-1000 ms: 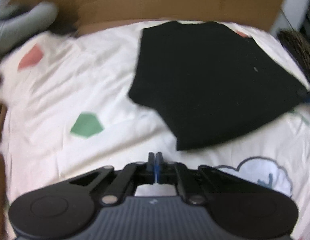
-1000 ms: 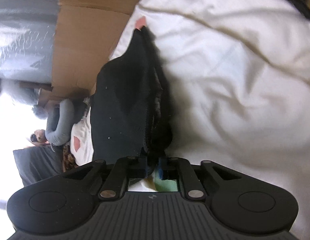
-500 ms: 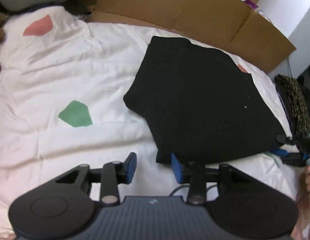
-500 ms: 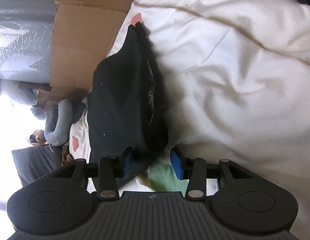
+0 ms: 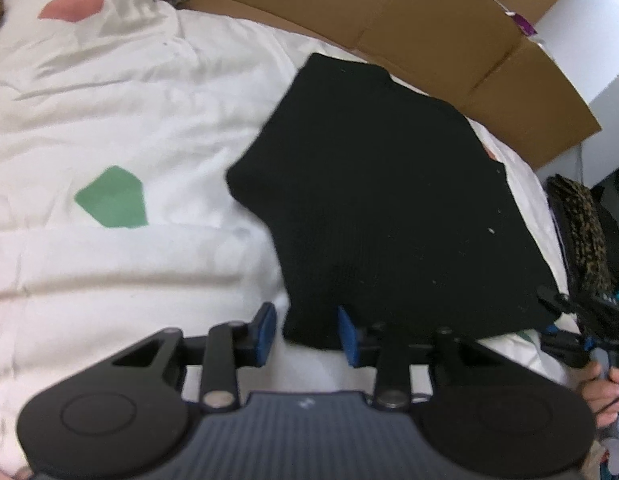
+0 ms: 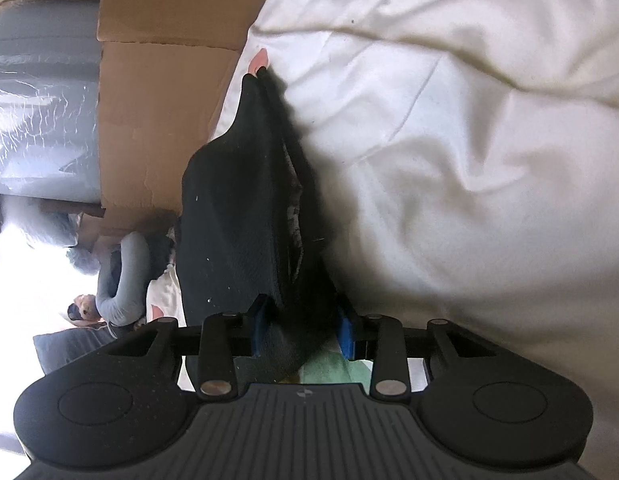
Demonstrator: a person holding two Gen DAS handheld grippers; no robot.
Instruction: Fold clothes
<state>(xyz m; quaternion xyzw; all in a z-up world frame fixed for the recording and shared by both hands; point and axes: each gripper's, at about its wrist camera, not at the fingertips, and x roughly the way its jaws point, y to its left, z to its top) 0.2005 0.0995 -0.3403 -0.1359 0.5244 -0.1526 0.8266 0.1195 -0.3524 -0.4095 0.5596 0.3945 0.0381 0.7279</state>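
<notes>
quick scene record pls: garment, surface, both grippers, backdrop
garment: black garment, folded, lying flat on the bed
surface: white duvet with green patch and pink patch
left gripper: jaws apart, astride the garment's near corner, pads not pressing it
right gripper: jaws closing, garment's edge between them, gap still visible beside the cloth
backdrop: flattened cardboard along the far side of the bed

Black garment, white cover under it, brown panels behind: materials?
Black garment: knit, likely cotton or wool blend, matte, fine ribbing, lint specks. White cover: woven fabric, probably cotton, soft creases, printed patches. Brown panels: corrugated cardboard, matte, fold creases.
</notes>
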